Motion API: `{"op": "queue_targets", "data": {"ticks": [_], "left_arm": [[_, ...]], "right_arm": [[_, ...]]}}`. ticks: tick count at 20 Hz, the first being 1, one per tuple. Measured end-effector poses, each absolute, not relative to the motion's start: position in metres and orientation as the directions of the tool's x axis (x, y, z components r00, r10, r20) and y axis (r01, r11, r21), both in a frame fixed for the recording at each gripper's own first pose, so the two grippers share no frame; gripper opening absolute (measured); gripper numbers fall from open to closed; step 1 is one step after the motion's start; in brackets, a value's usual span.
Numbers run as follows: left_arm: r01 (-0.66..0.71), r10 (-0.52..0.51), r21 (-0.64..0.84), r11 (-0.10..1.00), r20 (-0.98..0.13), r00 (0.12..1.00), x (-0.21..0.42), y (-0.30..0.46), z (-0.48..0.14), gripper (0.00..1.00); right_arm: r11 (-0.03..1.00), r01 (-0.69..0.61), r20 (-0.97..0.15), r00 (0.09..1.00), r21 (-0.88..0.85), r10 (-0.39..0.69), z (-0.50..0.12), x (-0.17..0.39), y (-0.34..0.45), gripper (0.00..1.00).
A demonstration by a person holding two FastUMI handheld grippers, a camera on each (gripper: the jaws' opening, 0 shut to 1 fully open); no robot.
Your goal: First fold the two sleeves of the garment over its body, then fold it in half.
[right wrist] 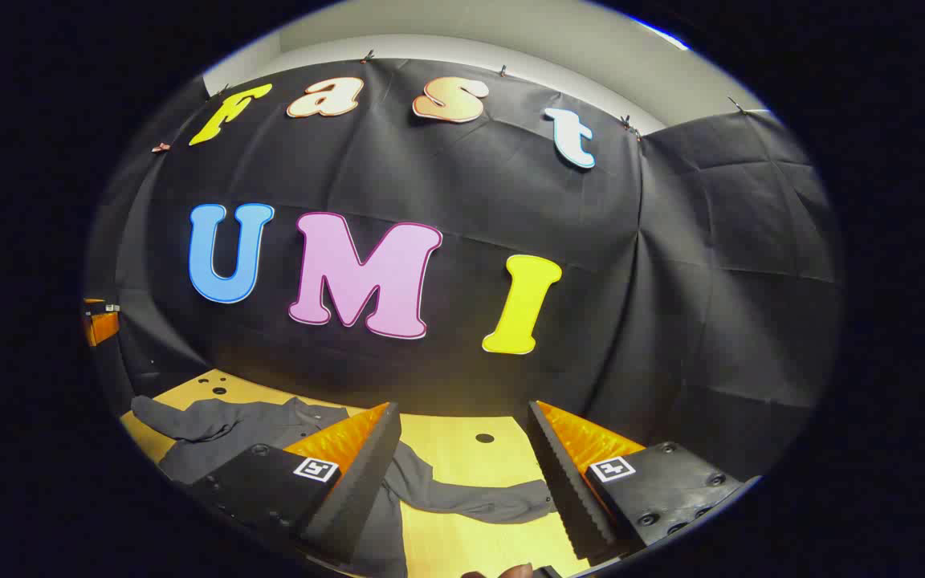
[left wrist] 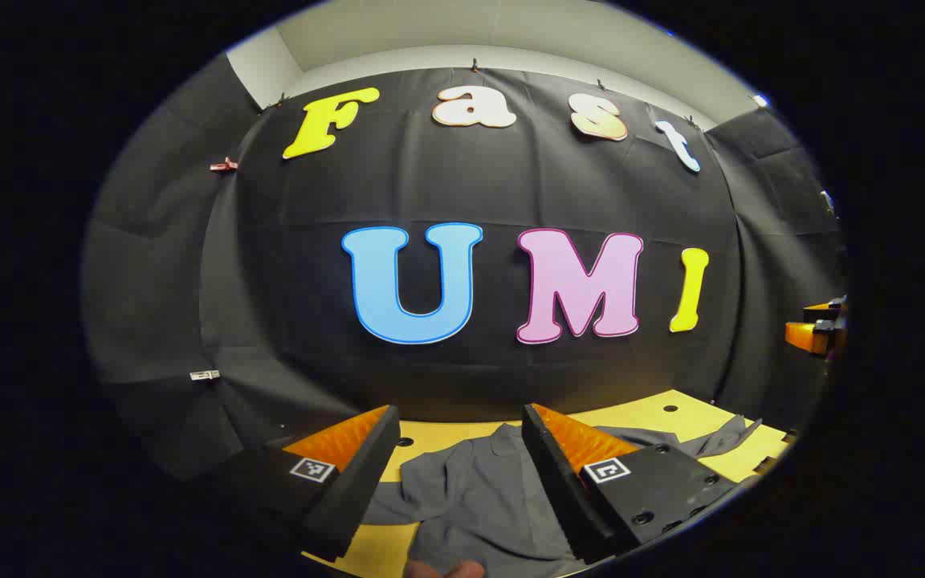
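Black-draped booth, yellow table [left wrist: 671, 413], a grey garment [left wrist: 478, 498] spread flat on it.

In the left gripper view the garment lies at bottom centre, showing in the gap between the spread fingers of the left gripper [left wrist: 460, 474], one sleeve [left wrist: 723, 437] trailing toward the lower right. In the right gripper view the garment [right wrist: 230, 433] sits lower left, its other sleeve [right wrist: 478, 502] running along the table between the parted fingers of the right gripper [right wrist: 462, 474]. Both grippers hold nothing, above the cloth.
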State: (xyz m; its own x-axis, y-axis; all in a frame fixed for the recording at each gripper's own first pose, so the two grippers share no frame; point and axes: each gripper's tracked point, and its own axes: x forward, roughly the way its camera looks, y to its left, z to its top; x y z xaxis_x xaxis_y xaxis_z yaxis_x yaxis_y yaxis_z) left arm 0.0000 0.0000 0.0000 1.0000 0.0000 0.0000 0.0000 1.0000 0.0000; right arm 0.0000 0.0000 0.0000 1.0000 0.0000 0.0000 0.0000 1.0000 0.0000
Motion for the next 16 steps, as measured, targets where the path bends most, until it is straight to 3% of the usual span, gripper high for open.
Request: {"op": "queue_targets", "data": {"ticks": [16], "left_arm": [[-0.009,0.010,0.023,1.000,-0.035,0.999,0.026,-0.043,-0.006,0.97]], "right_arm": [[1.000,-0.006,-0.053,0.999,0.020,0.007,-0.032,0.048,-0.033,0.96]]}}
